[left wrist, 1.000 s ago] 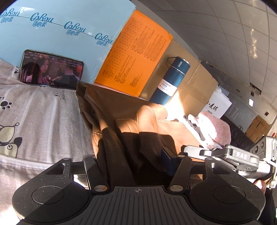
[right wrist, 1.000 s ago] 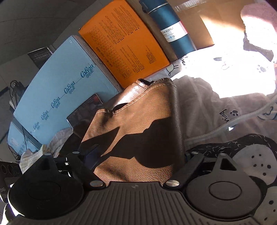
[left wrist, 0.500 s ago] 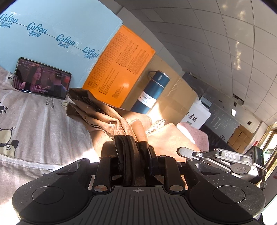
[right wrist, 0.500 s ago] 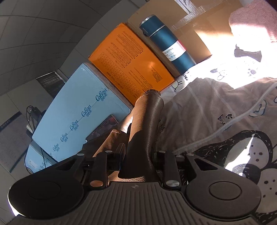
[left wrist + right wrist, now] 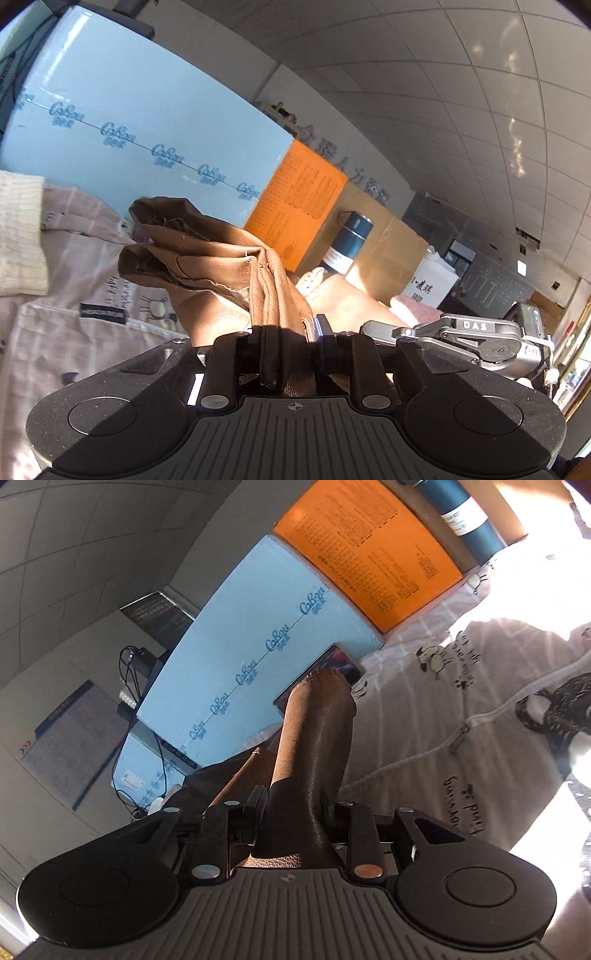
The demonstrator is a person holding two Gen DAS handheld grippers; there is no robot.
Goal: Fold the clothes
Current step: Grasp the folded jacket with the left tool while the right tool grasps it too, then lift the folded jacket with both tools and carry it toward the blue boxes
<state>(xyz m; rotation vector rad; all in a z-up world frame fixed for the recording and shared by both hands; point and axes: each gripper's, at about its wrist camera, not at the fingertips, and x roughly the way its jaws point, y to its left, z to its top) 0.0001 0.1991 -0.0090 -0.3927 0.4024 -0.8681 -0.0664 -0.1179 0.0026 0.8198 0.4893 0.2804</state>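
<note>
A pale sheet printed with cartoon animals and a zipper seam covers the surface under both grippers; whether a bed or a table lies below it cannot be told. Behind it stands a big light-blue board with a repeated printed logo, and next to that an orange box covered in small text, then a plain cardboard box. A dark blue flask with a white label stands upright in front of the cardboard box. In the right wrist view a phone leans against the foot of the blue board.

The brown leather-like garment is bunched and lifted above the sheet, held from two ends. In the left wrist view its gathered folds run from two open, tube-like ends down into the left gripper, whose jaws are closed on a thick wad of the material. In the right wrist view a narrow, folded length of the same garment rises upward from the right gripper, whose jaws are likewise clamped on it. The right gripper's metal body, marked with letters, also shows at the right of the left wrist view, close beside the left one.

A cream knitted cloth lies at the left edge of the left wrist view, and a pink fluffy cloth lies near the white carton.
</note>
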